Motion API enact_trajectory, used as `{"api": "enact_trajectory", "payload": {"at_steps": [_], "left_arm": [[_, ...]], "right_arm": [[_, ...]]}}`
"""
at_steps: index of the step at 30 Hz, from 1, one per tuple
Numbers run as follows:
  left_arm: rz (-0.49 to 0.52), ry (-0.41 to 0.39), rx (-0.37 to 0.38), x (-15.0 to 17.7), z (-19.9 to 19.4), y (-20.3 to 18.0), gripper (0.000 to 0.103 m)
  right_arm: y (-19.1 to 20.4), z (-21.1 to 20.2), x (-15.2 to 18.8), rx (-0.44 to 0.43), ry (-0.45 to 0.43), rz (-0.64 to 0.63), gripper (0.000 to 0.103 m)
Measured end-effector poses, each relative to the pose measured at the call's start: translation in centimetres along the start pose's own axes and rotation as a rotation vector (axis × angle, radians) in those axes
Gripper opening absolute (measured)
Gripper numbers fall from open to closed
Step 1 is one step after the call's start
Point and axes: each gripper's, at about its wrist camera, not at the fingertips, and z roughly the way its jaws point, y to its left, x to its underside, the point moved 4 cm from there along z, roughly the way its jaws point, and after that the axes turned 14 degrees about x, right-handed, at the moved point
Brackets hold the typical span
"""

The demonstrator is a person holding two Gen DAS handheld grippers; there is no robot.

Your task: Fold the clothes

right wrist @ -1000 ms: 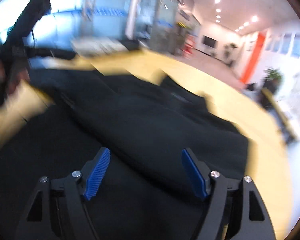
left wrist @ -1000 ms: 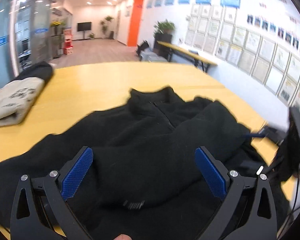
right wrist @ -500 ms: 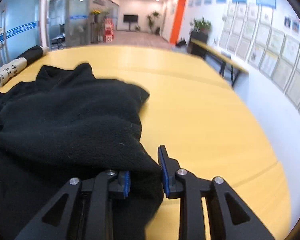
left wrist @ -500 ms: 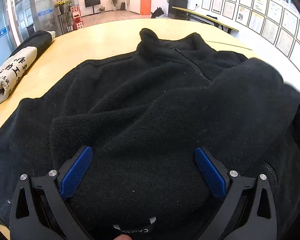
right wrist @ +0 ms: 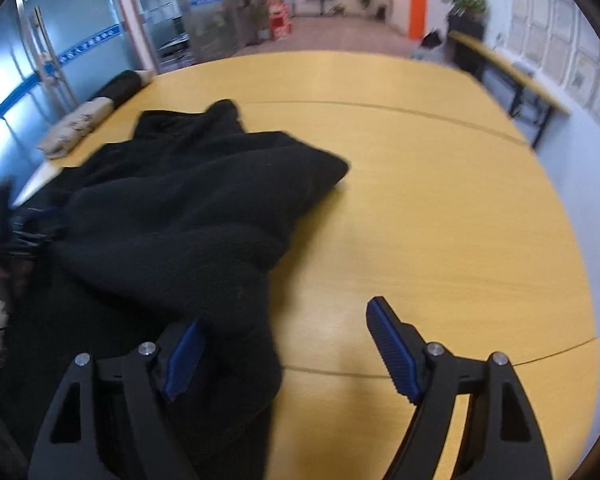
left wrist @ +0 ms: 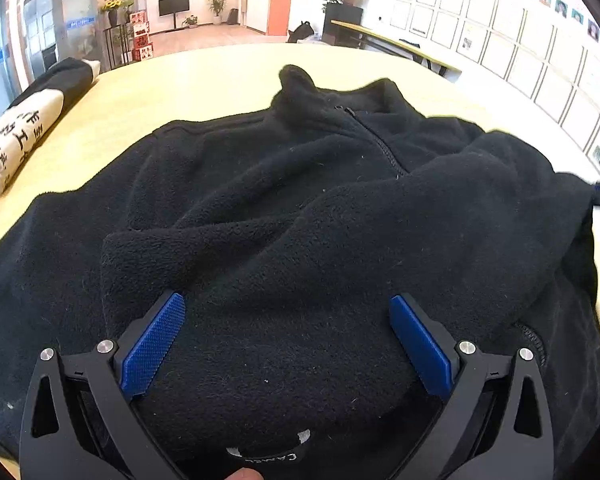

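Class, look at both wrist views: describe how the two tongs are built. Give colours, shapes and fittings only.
Both the left tongs and the right tongs look alike: matte black frames with triangular cut-outs, silver round screw heads at the joints, and two fingers each. Each finger carries a flat blue pad with a fine textured grip; on the right tongs the pad shows ridges. No cables or sleeves are visible on either.

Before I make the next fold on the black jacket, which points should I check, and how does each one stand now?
1. Left gripper open: ok, jaws wide over the jacket.
2. Right gripper free of fabric: cannot tell; jaws open, but cloth lies against one finger.
3. Sleeve laid across the body: ok.
4. Jacket lying flat: not ok, sleeve bunched and ridged.
5. Zipper closed: cannot tell, lower part is covered.
6. Bare table to the jacket's right: ok.
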Motion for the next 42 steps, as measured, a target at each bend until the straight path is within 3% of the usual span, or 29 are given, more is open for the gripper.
{"api": "enact_trajectory", "payload": {"at_steps": [3, 7, 9, 12, 13, 15, 16, 18, 23, 26, 29, 32, 34, 37, 40, 42], "left_arm": [[0.005, 0.0, -0.003, 0.0, 0.1, 0.0, 0.103], [0.011, 0.001, -0.007, 0.0, 0.1, 0.0, 0.103], [0.015, 0.003, -0.012, 0.0, 0.2, -0.1, 0.103], [0.019, 0.006, -0.017, 0.1, 0.3, -0.1, 0.103], [0.022, 0.008, -0.02, 0.1, 0.3, -0.2, 0.103], [0.024, 0.006, -0.021, 0.1, 0.4, -0.3, 0.103], [0.023, 0.004, -0.023, 0.0, 0.5, -0.3, 0.103], [0.021, 0.002, -0.028, -0.1, 0.6, -0.3, 0.103], [0.01, -0.005, -0.024, 0.1, 0.4, -0.2, 0.103], [0.0, -0.009, -0.011, 0.1, 0.2, -0.1, 0.103], [0.009, -0.01, -0.021, -0.3, -0.3, -0.4, 0.103], [0.011, -0.02, -0.028, 0.1, -0.9, -0.8, 0.103], [0.008, -0.016, -0.033, 0.5, -1.0, -0.8, 0.103], [0.005, -0.011, -0.04, 1.1, -1.0, -0.9, 0.103], [0.001, -0.007, -0.047, 1.7, -1.0, -1.0, 0.103], [-0.016, -0.011, -0.04, 1.7, -1.3, -1.0, 0.103]], "right_arm": [[0.9, -3.3, -2.8, -0.112, -0.045, 0.008, 0.081], [6.2, -2.7, -8.7, -0.177, -0.144, -0.023, 0.092], [10.2, 3.2, -9.4, -0.135, -0.049, -0.109, 0.088], [12.8, 12.7, -8.8, 0.044, 0.116, -0.13, 0.07], [12.5, 14.1, -9.1, 0.052, 0.118, -0.087, 0.072], [12.2, 14.7, -10.8, 0.101, 0.005, -0.074, 0.073], [12.0, 15.2, -11.3, 0.116, -0.008, -0.075, 0.081], [11.8, 15.8, -11.9, 0.122, -0.022, -0.076, 0.086], [12.2, 13.9, -10.1, 0.175, -0.01, -0.076, 0.087], [11.5, 11.6, -7.4, 0.227, -0.059, -0.072, 0.087], [10.5, 8.4, -4.8, 0.204, -0.14, -0.007, 0.087], [9.4, 9.8, -1.4, 0.189, -0.045, -0.014, 0.087], [9.5, 9.6, -0.7, 0.206, -0.087, -0.05, 0.086], [9.7, 8.5, -1.1, 0.231, -0.083, -0.047, 0.083], [11.2, 5.7, -1.2, 0.178, -0.159, -0.097, 0.084], [11.4, 6.2, -0.6, 0.178, -0.126, -0.086, 0.085]]}}
